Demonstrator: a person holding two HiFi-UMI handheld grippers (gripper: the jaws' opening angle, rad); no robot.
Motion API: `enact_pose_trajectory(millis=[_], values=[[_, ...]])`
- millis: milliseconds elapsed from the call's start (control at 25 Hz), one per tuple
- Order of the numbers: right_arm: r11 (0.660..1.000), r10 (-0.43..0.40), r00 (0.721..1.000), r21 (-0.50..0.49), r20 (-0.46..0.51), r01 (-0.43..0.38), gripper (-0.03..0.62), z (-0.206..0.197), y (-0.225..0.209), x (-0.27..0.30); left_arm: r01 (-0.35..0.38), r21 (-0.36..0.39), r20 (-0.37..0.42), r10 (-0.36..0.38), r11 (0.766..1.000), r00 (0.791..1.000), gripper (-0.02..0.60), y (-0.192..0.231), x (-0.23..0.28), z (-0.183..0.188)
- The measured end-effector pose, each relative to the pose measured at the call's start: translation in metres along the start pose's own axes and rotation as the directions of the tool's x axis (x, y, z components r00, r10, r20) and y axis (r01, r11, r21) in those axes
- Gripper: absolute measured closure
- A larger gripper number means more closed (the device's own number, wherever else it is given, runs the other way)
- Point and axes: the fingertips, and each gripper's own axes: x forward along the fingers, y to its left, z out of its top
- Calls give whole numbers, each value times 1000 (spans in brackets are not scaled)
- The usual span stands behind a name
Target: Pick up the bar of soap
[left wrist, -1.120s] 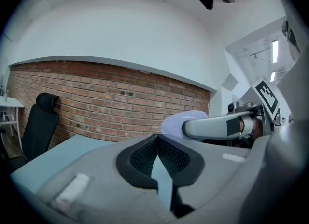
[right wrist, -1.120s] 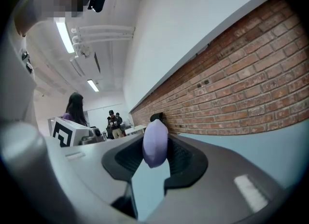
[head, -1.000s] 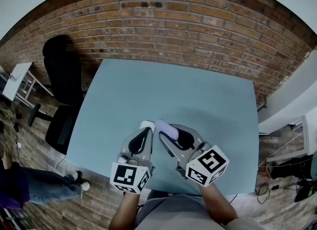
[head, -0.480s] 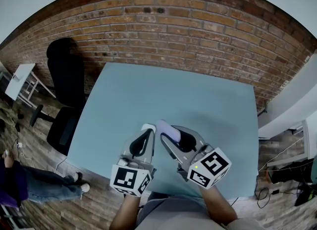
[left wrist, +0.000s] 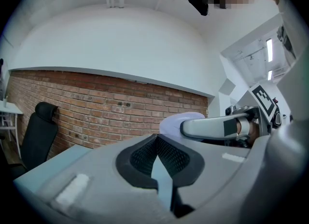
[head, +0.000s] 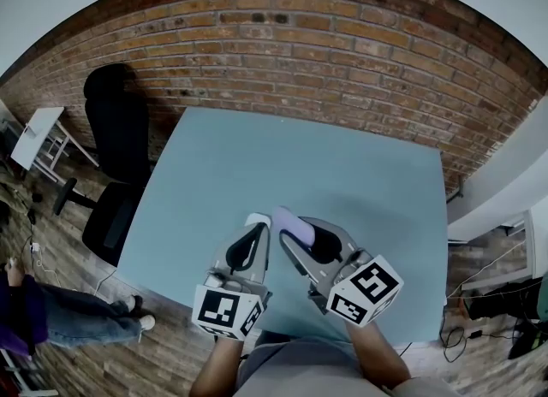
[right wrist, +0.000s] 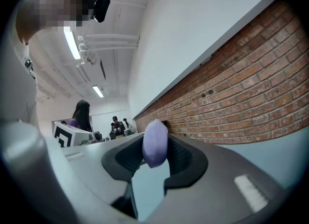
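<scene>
A lavender bar of soap (head: pixel 289 222) is pinched on edge between the black pads of my right gripper (head: pixel 292 227), lifted off the blue-grey table (head: pixel 257 156) near its front edge. In the right gripper view the soap (right wrist: pixel 154 143) stands upright between the jaws of the right gripper (right wrist: pixel 154 151), which are shut on it. My left gripper (head: pixel 255 221) hovers just left of it, pointing the same way. Its pads meet at the tip of the left gripper (left wrist: pixel 155 139) with nothing between them. From the left gripper view the soap (left wrist: pixel 179 120) shows to the right.
A black office chair (head: pixel 116 147) stands at the table's left side, with a small white table (head: pixel 30 139) beyond it. A person's legs (head: pixel 68 322) show at lower left. A brick wall (head: pixel 342 44) runs behind the table's far edge.
</scene>
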Motion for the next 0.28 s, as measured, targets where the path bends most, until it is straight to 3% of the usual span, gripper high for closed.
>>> enact_pose_trajectory(millis=[120,280], values=[[1000,13,1000,-1,-1,-13,470,0,3,0,2,19,-7,-2,1000,1000,578,-2,0,2],[1000,8,1000,5,-5,-8,470,1,1,0,12,-8,-3,-12,1000,1000,577,-2,2,3]])
